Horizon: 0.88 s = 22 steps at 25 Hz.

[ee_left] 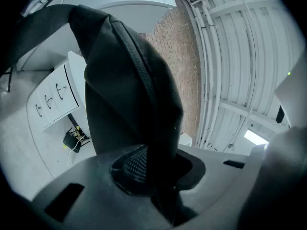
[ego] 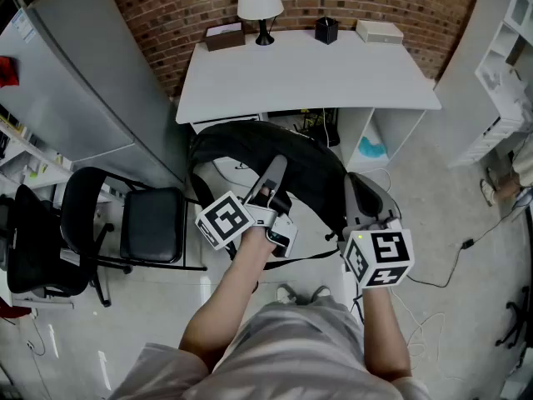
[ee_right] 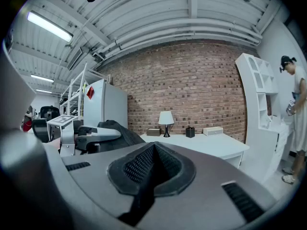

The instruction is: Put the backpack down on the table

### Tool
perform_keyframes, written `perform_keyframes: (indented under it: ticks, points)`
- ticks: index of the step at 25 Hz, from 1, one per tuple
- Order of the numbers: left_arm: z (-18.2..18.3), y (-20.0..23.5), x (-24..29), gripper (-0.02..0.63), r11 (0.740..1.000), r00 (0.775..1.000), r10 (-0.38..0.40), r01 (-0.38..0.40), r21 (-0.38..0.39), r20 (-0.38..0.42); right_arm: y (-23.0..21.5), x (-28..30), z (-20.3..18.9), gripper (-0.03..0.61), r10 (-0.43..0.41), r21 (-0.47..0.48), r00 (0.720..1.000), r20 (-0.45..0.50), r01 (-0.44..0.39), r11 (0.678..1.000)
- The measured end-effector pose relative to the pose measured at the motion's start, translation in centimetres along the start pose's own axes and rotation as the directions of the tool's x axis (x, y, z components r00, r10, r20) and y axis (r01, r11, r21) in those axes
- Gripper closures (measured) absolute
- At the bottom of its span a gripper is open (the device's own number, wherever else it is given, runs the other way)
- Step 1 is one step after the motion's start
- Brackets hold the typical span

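Backpack point(ego: 250, 144) hangs in mid-air just short of the white table point(ego: 333, 73), slung between the two claws. The left gripper point(ego: 277, 167) is clamped on a thick fold of its black fabric, near the top as far as I can tell. The right gripper point(ego: 356, 182) is pressed together on what looks like a thin strap point(ego: 312, 257). It's soft and floppy, I'd judge, with no great weight, so it will sag and swing. The padded top seems the safest hold, since a thin strap could slide through the pads.
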<state>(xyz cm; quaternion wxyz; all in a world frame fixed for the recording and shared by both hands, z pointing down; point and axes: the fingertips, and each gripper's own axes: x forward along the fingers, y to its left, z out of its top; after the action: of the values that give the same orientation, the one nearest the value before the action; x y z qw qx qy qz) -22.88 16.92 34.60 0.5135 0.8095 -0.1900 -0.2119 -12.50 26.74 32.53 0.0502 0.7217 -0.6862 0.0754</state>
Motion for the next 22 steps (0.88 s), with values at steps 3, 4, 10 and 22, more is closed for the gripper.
perform_keyframes:
  ticks: [3, 4, 10, 22]
  points:
    - [0.4, -0.5, 0.2, 0.554, 0.998, 0.999, -0.042, 0.042, -0.037, 0.01, 0.4, 0.4, -0.2, 0.579, 0.005, 0.0, 1.0, -0.002, -0.005, 1.0]
    - [0.6, -0.4, 0.2, 0.554, 0.998, 0.999, -0.042, 0.042, -0.035, 0.008, 0.6, 0.5, -0.2, 0.58, 0.004, 0.001, 1.0, 0.0, -0.004, 1.0]
    - [1.4, 0.6, 1.1, 0.554, 1.0, 1.0, -0.011, 0.011, 0.001, -0.015, 0.0, 1.7, -0.1, 0.578, -0.016, -0.015, 1.0, -0.001, 0.016, 1.0]
    - [1.9, 1.9, 8.0, 0.554, 0.999, 1.0, 0.008, -0.007, 0.037, -0.016, -5.8, 7.6, 1.0, 0.578, 0.005, -0.017, 1.0, 0.01, -0.004, 1.0]
